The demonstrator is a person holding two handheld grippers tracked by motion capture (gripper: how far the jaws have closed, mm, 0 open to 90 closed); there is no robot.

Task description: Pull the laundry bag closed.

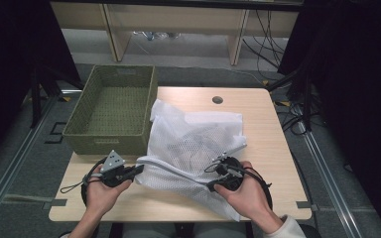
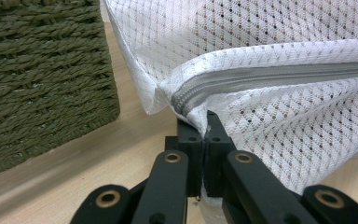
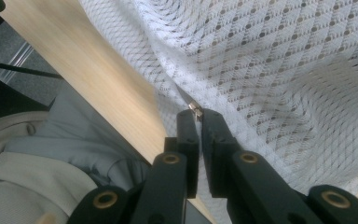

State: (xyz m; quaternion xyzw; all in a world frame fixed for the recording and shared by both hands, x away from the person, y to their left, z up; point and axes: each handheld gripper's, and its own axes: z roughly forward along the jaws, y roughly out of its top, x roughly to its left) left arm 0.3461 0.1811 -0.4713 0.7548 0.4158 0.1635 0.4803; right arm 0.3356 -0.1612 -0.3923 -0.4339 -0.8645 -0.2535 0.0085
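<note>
Mesh laundry bag pinched at both ends of its zipper

The white mesh bag (image 1: 193,148) lies crumpled on the counter (image 1: 273,144) just right of the woven basket (image 1: 114,106); it looks light, soft and floppy, best held by the stiffer grey zipper (image 2: 270,77) seam. The left claw (image 2: 206,122) is pressed together on the seam's end nearest the basket; the right claw (image 3: 196,115), farther from the basket, pinches the small metal zipper pull (image 3: 196,110). Open diamond netting, coarse olive weave, smooth pale wood
</note>
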